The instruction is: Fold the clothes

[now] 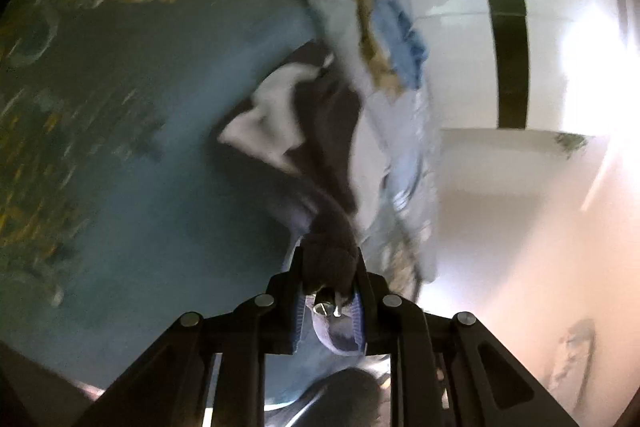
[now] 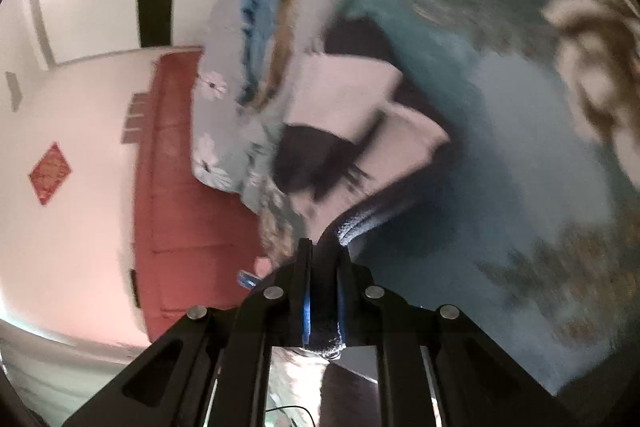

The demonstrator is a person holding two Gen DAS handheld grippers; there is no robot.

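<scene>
Bed: a teal bedspread (image 1: pixel 120 147) with pale and gold flowers is seen under everything; in the left wrist view it fills the left side, in the right wrist view the right side.
Far heap: a light floral quilt (image 2: pixel 224 131) is bunched along the far edge of the bed, with a blue cloth (image 1: pixel 400 27) and a tan cloth (image 1: pixel 370 27) lying on it.
Garment: a dark garment with pale panels (image 1: pixel 304 131) is stretched from the near grippers out toward the far heap; the far part appears to rest on the bedspread, though blur leaves the contact unsure.
Long axis: it is judged to run near to far, away from both grippers, the gathered end near and the wider body far.
Left gripper: the left gripper (image 1: pixel 328 267) is seen clenched on a thick bunch of the dark cloth, a metal fastener showing just behind the fingers.
Right gripper: the right gripper (image 2: pixel 324 267) is seen clenched on a dark rolled hem, which curves off to the right.
Nearer hand: neither can be called nearer; each holds one near corner.
Direction of coming move: the body lies ahead and below both grippers, so a fold would probably be carried along that near-far line.
Risk: the thick left bunch may be dragged unevenly.
</scene>
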